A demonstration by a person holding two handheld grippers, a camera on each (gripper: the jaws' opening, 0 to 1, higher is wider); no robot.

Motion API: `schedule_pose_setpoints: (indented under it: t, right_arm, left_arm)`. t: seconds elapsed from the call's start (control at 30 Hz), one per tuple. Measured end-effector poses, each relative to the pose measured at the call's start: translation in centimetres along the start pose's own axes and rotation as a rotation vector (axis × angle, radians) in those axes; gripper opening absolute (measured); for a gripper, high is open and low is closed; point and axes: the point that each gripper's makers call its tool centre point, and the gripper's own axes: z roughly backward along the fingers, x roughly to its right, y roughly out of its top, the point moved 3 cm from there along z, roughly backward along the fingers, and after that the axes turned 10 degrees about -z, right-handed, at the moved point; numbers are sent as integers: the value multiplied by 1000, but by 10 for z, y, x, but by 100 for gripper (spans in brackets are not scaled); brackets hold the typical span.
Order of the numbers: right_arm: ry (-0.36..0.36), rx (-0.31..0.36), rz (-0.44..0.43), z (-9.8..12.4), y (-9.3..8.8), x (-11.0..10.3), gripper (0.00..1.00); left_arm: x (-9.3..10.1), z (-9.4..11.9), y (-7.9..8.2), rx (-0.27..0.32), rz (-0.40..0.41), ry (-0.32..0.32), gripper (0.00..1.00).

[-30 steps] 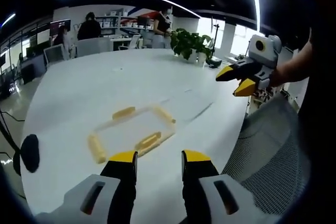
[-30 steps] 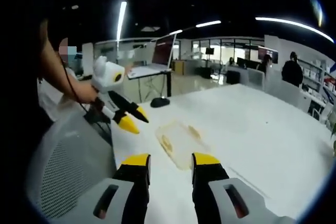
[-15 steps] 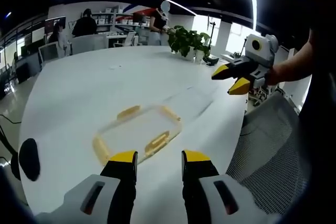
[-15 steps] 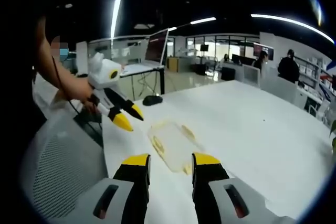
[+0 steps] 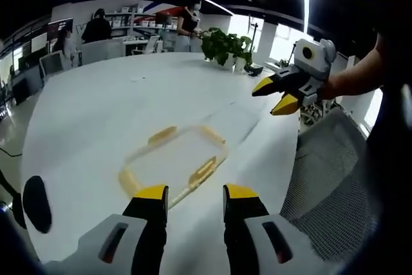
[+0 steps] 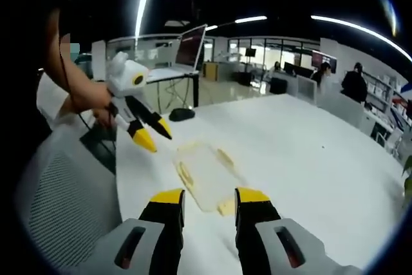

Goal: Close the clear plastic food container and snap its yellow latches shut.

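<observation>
From my left hand-held gripper (image 5: 192,192) I see the clear plastic food container (image 5: 174,159) lying flat on the white desk (image 5: 96,114), just beyond my jaw tips at twelve o'clock; nothing shows inside it. Its yellow latches (image 5: 201,172) sit on all four edges. My left jaws stand a little apart and grip nothing. My right hand-held gripper (image 5: 275,94) hangs above the desk edge at two o'clock, jaws parted and empty. In the right gripper view the container (image 6: 206,175) lies just ahead of the jaw tips, the left one (image 6: 151,134) at ten o'clock. A potted plant (image 5: 225,46) stands at the desk's far side.
</observation>
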Motion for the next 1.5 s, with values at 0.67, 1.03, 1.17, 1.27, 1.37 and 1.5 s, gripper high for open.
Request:
schedule_pose_setpoints:
  t: [0.67,1.03,1.17,1.27,1.37,1.5]
  right_arm:
    - [-18,-75,6,-19,-7,10,29]
    - [6,-137,30,-33,-9,19,31]
    - [15,-153,39,-35,-8,23,31]
    - [19,-175,39,-38,-10,25,32]
    - [33,-191,55,-42,-11,25,31]
    - [44,-215,63,-47,-13,27,32]
  left_arm:
    - [-22,-9,-5,-62,-94,-80,33]
    - [-41,-14,-6,-88,-119,-113,35]
    - [-47,-15,-5,-101,-142,-124,35]
    - [-52,-17,-6,-112,-161,-127,35]
    - [-59,-20,-9,-157,-202,-139,35]
    - [-63,-24,-6,-153,-227,-150,35]
